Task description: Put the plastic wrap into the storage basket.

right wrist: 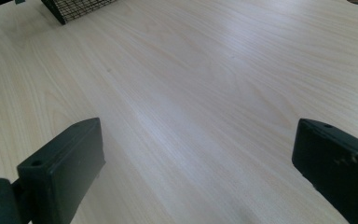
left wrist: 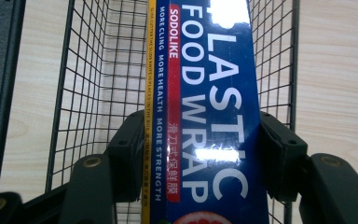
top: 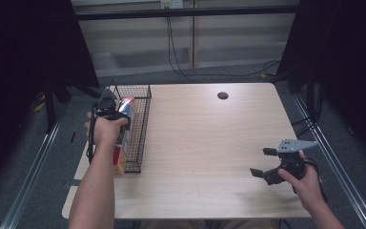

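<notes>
A long blue box (left wrist: 214, 93) printed "PLASTIC FOOD WRAP" runs lengthwise inside a black wire basket (left wrist: 88, 84). My left gripper (left wrist: 200, 135) is shut on the box, one black jaw pressed against each long side. From above, the left gripper (top: 110, 112) sits over the basket (top: 144, 114) at the table's left edge, with the box (top: 127, 106) under the hand. I cannot tell whether the box rests on the basket floor. My right gripper (top: 263, 162) is open near the table's front right, and its jaws (right wrist: 196, 154) stand wide over bare wood.
The light wooden table (top: 205, 143) has a dark round cable hole (top: 223, 95) near its far edge. A corner of the wire basket (right wrist: 74, 7) shows far off in the right gripper view. Black curtains and metal rails flank the table.
</notes>
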A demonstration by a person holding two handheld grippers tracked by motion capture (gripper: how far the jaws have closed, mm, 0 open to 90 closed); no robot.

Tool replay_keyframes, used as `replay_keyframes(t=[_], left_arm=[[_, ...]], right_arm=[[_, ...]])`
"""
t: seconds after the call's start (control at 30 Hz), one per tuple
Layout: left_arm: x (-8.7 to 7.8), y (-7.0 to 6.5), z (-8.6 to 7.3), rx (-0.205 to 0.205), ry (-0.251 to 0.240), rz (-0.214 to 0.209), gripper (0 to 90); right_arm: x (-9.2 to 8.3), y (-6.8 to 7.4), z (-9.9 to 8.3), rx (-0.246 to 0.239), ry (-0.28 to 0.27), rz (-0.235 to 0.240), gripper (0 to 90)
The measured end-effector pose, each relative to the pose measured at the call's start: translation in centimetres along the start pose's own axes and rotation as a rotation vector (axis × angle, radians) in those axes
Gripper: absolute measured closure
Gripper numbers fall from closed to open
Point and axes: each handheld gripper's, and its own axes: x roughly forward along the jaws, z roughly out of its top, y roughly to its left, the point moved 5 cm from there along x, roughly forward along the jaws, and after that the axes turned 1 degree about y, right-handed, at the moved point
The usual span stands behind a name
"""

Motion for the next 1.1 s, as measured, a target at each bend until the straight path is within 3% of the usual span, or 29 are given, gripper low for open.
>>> replay_keyframes(t=[0.03,0.1,0.37,1.1], left_arm=[[0.1,0.3,0.0,0.025,0.005,0.006,42.3],[0.2,0.3,0.0,0.004,0.007,-0.002,42.2],[0.4,0.7,-0.1,-0.003,0.018,0.007,42.1],[1.1,0.6,-0.4,0.019,0.041,0.022,41.6]], right_arm=[[0.0,0.0,0.0,-0.001,0.000,0.000,2.0],[0.0,0.0,0.0,-0.001,0.000,0.001,2.0],[0.1,0.1,0.0,-0.002,0.004,0.000,2.0],[0.1,0.1,-0.1,-0.002,0.005,0.001,2.0]])
